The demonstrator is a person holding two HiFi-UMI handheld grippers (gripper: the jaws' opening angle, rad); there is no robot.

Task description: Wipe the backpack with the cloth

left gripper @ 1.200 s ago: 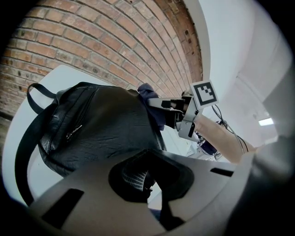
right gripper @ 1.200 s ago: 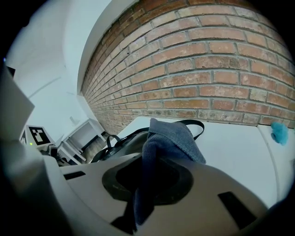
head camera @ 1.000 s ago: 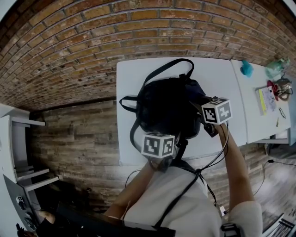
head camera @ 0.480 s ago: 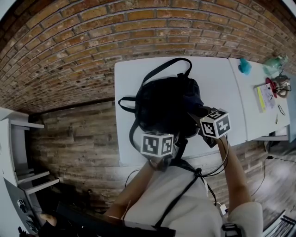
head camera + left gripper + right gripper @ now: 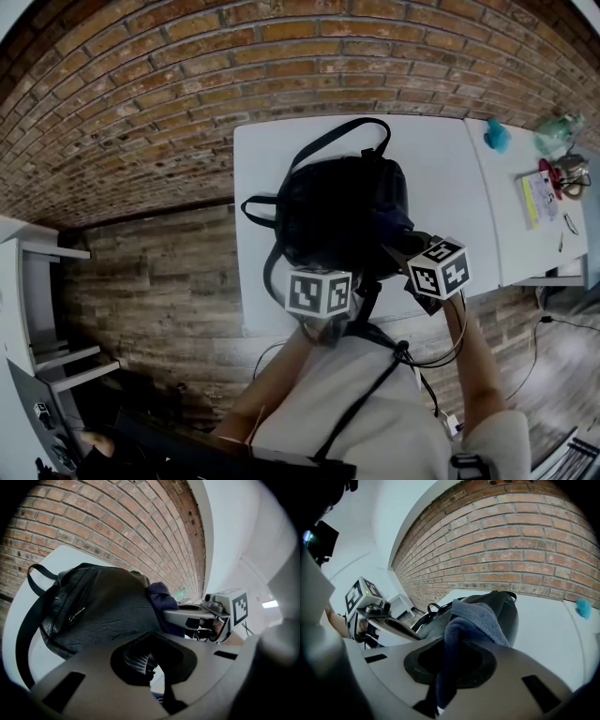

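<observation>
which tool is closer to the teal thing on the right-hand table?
Right. The right tool, shut on the cloth, sits at the backpack's right side, toward the teal item; the left tool grips the backpack's near edge, farther left.

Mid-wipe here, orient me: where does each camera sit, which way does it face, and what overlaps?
Head view: on the person's head, looking steeply down at the backpack on the table; torso, forearms and marker cubes show.
Left gripper view: on the left claw, shut on the backpack, looking across it toward the brick wall; right claw shows beyond.
Right gripper view: on the right claw, shut on the cloth, facing backpack and wall; left claw shows at left.
Shared: both gripper views see the backpack and each other's claw.
</observation>
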